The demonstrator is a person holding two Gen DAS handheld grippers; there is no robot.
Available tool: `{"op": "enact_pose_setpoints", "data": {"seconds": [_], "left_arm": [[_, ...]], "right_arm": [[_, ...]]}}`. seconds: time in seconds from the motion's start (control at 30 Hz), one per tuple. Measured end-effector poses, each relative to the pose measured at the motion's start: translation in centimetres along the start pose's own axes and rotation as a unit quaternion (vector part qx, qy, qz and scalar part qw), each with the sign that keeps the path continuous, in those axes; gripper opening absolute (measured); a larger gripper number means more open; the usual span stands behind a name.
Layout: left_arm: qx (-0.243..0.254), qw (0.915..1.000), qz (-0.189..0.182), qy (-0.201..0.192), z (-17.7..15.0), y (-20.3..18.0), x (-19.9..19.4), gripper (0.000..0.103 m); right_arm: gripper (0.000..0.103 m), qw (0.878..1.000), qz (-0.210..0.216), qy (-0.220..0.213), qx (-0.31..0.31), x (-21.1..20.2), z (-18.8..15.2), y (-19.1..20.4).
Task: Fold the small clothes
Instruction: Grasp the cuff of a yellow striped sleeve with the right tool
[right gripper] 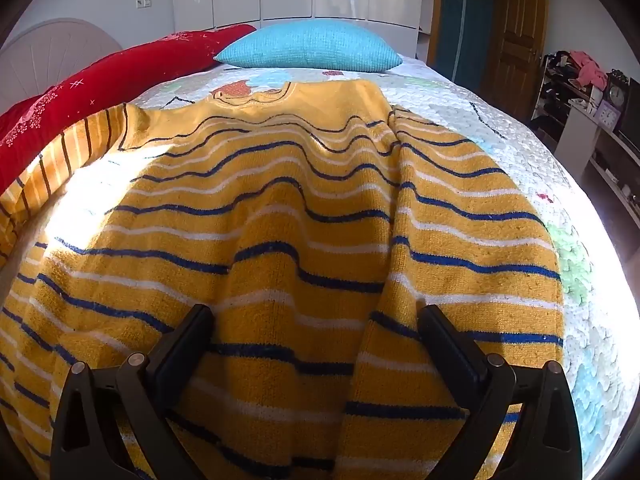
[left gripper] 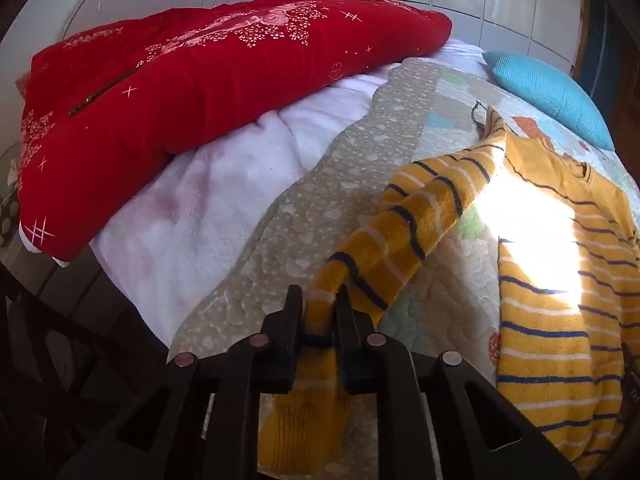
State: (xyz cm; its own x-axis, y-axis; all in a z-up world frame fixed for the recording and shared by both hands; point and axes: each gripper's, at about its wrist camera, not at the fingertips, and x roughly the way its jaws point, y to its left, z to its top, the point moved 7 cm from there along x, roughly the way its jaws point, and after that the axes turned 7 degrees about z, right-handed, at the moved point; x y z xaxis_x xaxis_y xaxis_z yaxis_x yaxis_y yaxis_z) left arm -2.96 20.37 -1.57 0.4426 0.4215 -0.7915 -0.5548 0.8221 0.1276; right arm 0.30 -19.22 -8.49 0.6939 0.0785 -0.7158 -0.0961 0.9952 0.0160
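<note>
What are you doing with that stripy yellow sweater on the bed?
A person with a claw in each hand is folding the sweater, which lies spread on the quilt. The left claw is pinched shut on the end of one sleeve and has it lifted off the bed. The right claw is wide open over the sweater's body, holding nothing. A red pillow and a blue cushion sit farther up the bed.
</note>
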Motion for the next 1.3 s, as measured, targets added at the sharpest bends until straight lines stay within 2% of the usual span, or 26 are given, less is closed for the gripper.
{"op": "enact_pose_setpoints", "data": {"seconds": [0.07, 0.13, 0.3, 0.4, 0.43, 0.47, 0.53, 0.57, 0.63, 0.77, 0.83, 0.97, 1.0, 1.03, 1.07, 1.1, 1.17, 1.2, 1.3], "left_arm": [[0.002, 0.9998, -0.017, -0.007, -0.2, -0.6, -1.1, 0.029], [0.011, 0.9992, -0.032, -0.023, -0.3, -1.7, -2.6, 0.047], [0.026, 0.9935, -0.092, -0.062, -0.3, -5.8, -6.0, 0.081], [0.062, 0.9886, -0.123, -0.060, -0.8, -8.5, -7.1, 0.082], [0.075, 0.9871, -0.128, -0.059, -1.2, -9.3, -7.5, 0.082], [0.088, 0.9852, -0.136, -0.057, -1.6, -10.0, -7.8, 0.082], [0.105, 0.9815, -0.151, -0.055, -2.2, -11.2, -8.1, 0.082], [0.110, 0.9807, -0.153, -0.052, -2.6, -11.7, -8.1, 0.082], [0.118, 0.9798, -0.156, -0.043, -3.2, -12.4, -7.8, 0.082], [0.118, 0.9789, -0.166, -0.020, -4.4, -13.5, -7.0, 0.082], [0.120, 0.9778, -0.171, -0.008, -4.9, -14.1, -6.6, 0.082], [0.135, 0.9755, -0.174, -0.004, -5.6, -15.1, -6.7, 0.082], [0.138, 0.9753, -0.173, -0.005, -5.6, -15.2, -6.8, 0.082], [0.140, 0.9753, -0.171, -0.006, -5.6, -15.2, -6.9, 0.082], [0.141, 0.9755, -0.169, -0.005, -5.5, -15.1, -6.9, 0.082], [0.139, 0.9759, -0.168, -0.005, -5.5, -15.0, -6.8, 0.082], [0.132, 0.9775, -0.165, -0.003, -5.2, -14.5, -6.6, 0.082], [0.126, 0.9787, -0.162, -0.002, -5.0, -14.3, -6.4, 0.082], [0.106, 0.9811, -0.162, 0.006, -4.5, -13.5, -5.9, 0.082]], "right_arm": [[0.103, 1.000, 0.000, -0.001, 0.000, 0.0, 0.0, 0.0], [0.103, 1.000, 0.001, 0.001, 0.001, 0.0, 0.2, -0.1], [0.103, 1.000, 0.002, 0.002, 0.001, 0.0, 0.1, 0.0], [0.101, 1.000, 0.010, 0.021, 0.001, -0.4, 0.3, 0.0], [0.094, 0.999, 0.021, 0.029, 0.005, -1.2, 0.9, -0.4], [0.090, 0.999, 0.045, 0.023, 0.017, -2.5, 1.4, -0.7], [0.089, 0.996, 0.080, -0.009, 0.039, -4.6, 2.3, -1.0], [0.089, 0.995, 0.085, -0.026, 0.050, -6.1, 2.7, -2.0], [0.089, 0.994, 0.086, -0.029, 0.063, -7.8, 2.8, -3.9], [0.086, 0.995, 0.082, 0.028, 0.051, -8.7, 0.2, -6.4], [0.083, 0.992, 0.101, 0.055, 0.046, -8.7, -1.4, -6.0], [0.074, 0.991, 0.114, 0.069, 0.020, -7.4, -3.3, -3.9], [0.059, 0.992, 0.097, 0.075, 0.008, -6.9, -3.8, -3.6], [0.039, 0.995, 0.073, 0.072, -0.009, -6.4, -4.1, -3.5], [0.028, 0.996, 0.061, 0.065, -0.019, -6.5, -4.1, -3.7], [0.012, 0.995, 0.075, 0.065, -0.009, -6.9, -3.8, -4.0], [0.010, 0.993, 0.099, 0.052, 0.032, -8.3, -2.7, -5.7], [0.008, 0.994, 0.091, 0.035, 0.050, -9.0, -2.1, -7.1], [0.008, 0.996, -0.020, 0.012, 0.084, -10.3, -0.3, -14.0]]}}
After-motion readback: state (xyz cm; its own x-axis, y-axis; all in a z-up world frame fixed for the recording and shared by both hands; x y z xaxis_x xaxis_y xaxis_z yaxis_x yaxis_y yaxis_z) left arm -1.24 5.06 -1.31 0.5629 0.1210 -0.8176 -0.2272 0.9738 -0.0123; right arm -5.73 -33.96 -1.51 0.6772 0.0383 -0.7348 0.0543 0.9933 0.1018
